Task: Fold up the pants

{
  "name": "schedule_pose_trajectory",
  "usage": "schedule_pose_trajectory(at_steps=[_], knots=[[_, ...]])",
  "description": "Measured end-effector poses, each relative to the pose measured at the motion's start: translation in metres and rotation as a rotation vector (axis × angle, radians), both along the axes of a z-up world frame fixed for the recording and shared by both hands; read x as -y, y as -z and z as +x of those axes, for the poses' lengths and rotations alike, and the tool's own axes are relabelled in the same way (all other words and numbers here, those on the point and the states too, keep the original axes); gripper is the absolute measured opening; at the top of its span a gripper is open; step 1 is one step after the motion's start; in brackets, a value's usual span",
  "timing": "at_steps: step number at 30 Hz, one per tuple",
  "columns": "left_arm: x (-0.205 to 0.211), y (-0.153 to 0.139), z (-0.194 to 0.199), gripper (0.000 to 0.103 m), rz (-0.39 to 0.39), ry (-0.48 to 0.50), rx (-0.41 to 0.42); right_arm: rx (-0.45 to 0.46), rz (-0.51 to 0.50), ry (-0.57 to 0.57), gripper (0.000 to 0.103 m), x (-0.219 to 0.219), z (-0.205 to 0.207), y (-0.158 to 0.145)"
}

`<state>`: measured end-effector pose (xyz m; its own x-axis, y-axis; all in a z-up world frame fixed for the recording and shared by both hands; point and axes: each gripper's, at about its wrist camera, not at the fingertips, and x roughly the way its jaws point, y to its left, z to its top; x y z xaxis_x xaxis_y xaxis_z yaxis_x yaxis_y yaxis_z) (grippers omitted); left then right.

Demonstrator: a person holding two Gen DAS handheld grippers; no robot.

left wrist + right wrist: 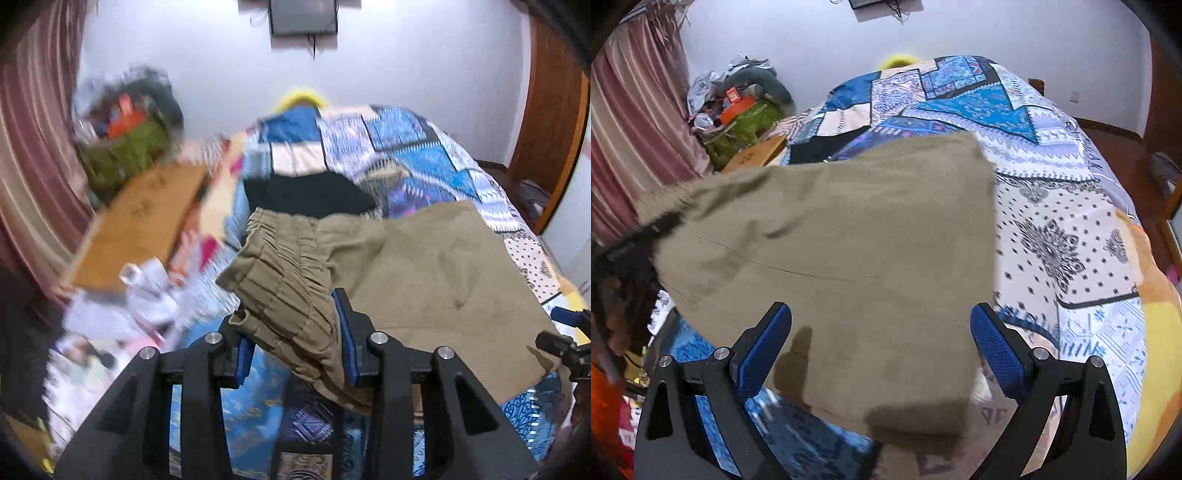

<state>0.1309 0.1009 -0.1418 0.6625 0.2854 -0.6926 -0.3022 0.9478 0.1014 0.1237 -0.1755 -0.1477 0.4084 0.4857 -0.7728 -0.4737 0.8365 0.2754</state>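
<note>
left gripper [295,332]: pinching the pants [424,266] by the gathered waistband, lifted to carry the fold | right gripper [881,347]: fingers spread over the near hem, not gripping | pants: near on the bedspread [1071,229]

Patchwork quilt [1052,229], black garment [306,195], pink curtain [631,122], cardboard box [140,221].

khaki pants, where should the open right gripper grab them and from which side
Probably the free hem edge of the khaki pants nearest the right gripper, coming in low from the near side. The left gripper already pinches the gathered waistband, so the flat leg end is the loose part.
</note>
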Motion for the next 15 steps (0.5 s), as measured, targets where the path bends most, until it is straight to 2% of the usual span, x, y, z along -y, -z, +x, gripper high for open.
schedule_pose_trajectory(at_steps=[3,5,12,15], knots=[[0.017,-0.022,-0.002,0.035,0.054,0.045,0.043,-0.011,-0.055,-0.014,0.098,0.000,0.000,0.011],[0.030,-0.035,0.001,0.034,0.057,0.082,0.064,0.017,-0.047,-0.017,0.099,0.001,-0.003,0.014],[0.074,-0.065,0.028,0.033,-0.055,0.251,0.106,0.014,-0.022,-0.017,0.100,0.005,-0.002,0.015],[0.097,-0.073,0.040,0.033,-0.070,0.313,0.101,0.008,-0.008,-0.016,0.100,0.005,-0.001,0.015]])
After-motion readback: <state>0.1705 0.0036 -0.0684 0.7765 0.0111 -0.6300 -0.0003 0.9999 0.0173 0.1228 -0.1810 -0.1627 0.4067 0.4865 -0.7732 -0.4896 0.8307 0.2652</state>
